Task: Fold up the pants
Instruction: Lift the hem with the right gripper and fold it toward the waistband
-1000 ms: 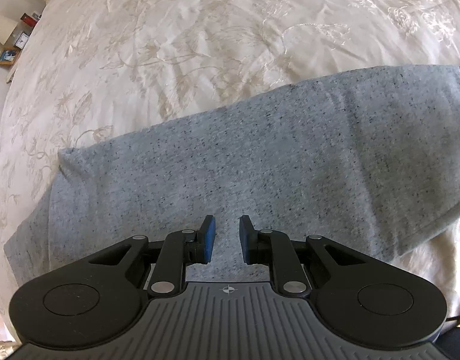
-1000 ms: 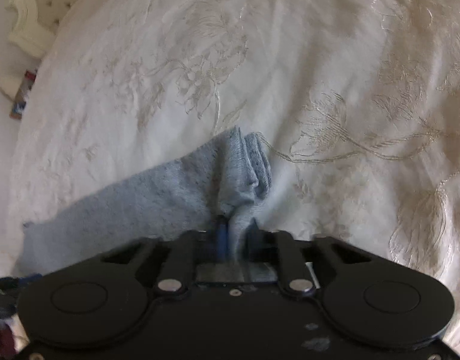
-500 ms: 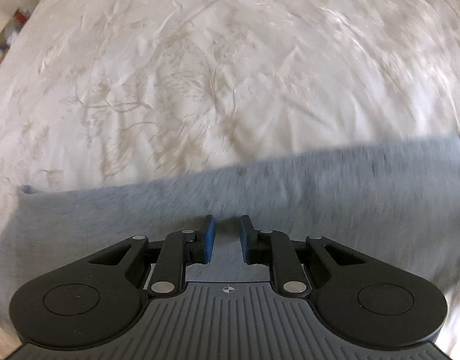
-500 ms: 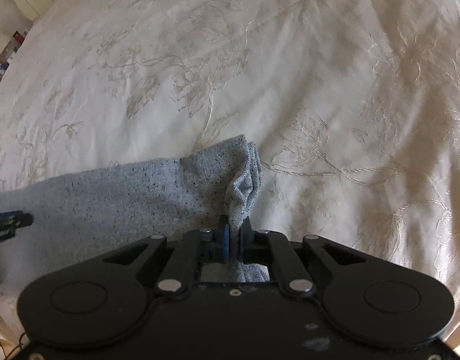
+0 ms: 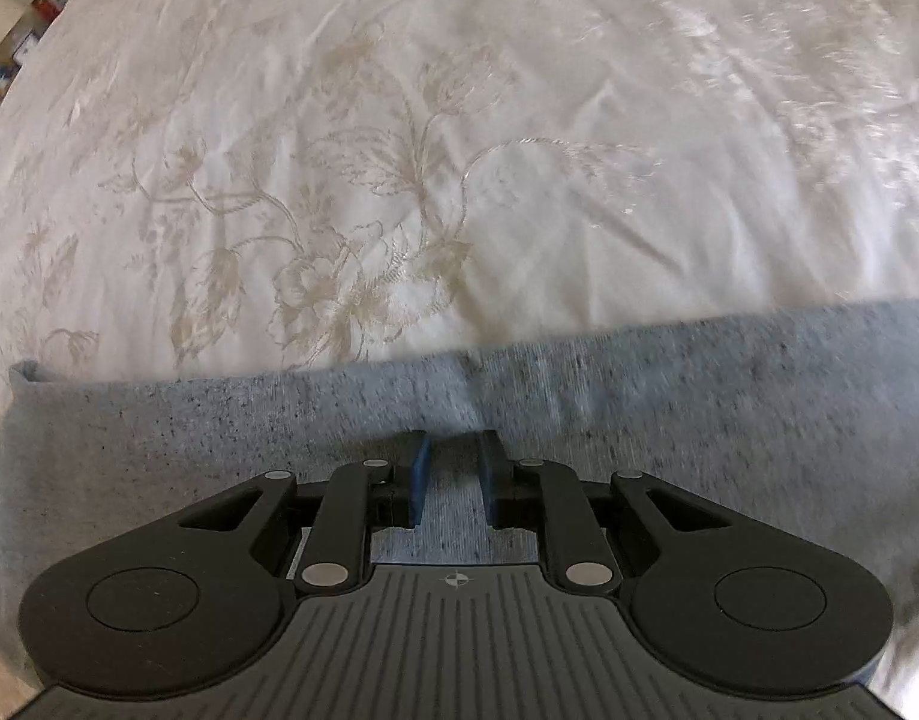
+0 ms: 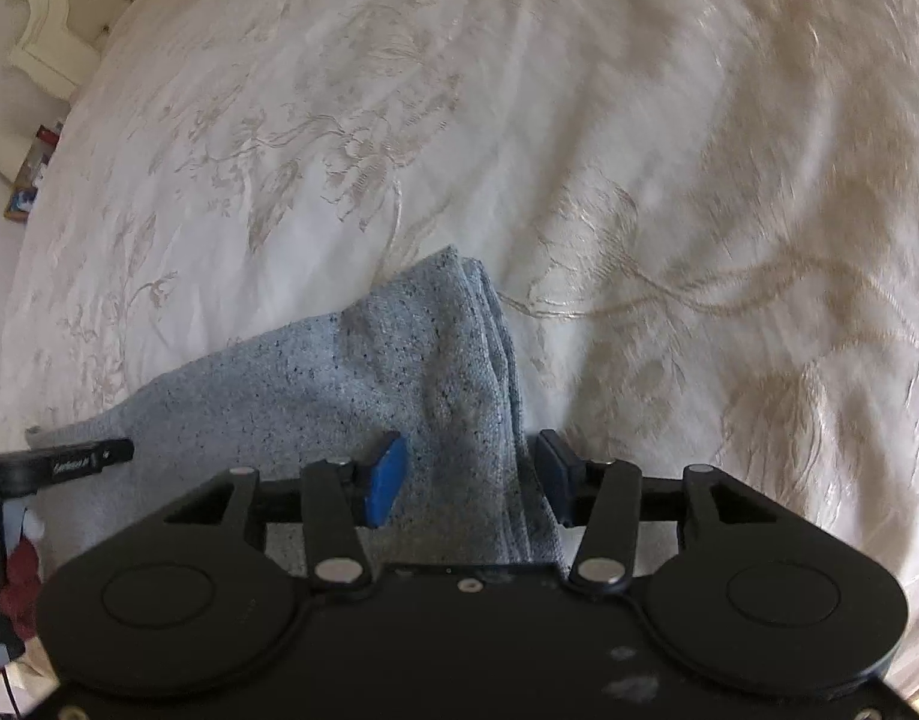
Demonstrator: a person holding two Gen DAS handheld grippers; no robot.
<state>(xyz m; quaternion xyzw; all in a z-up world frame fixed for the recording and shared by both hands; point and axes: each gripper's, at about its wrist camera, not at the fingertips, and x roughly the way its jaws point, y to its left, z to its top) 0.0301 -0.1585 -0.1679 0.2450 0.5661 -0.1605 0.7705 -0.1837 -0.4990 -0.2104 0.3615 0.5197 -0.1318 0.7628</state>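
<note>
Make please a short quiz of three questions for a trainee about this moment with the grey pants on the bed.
1. True or false: the right gripper is clamped shut on the pants.
2. What do the pants lie on? A) a wooden floor B) a white embroidered bedspread C) a glass table
3. Fill in: the left gripper is ____, with grey fabric showing between its blue pads.

Key:
1. False; its jaws stand wide apart on either side of a bunched edge.
2. B
3. open
</note>
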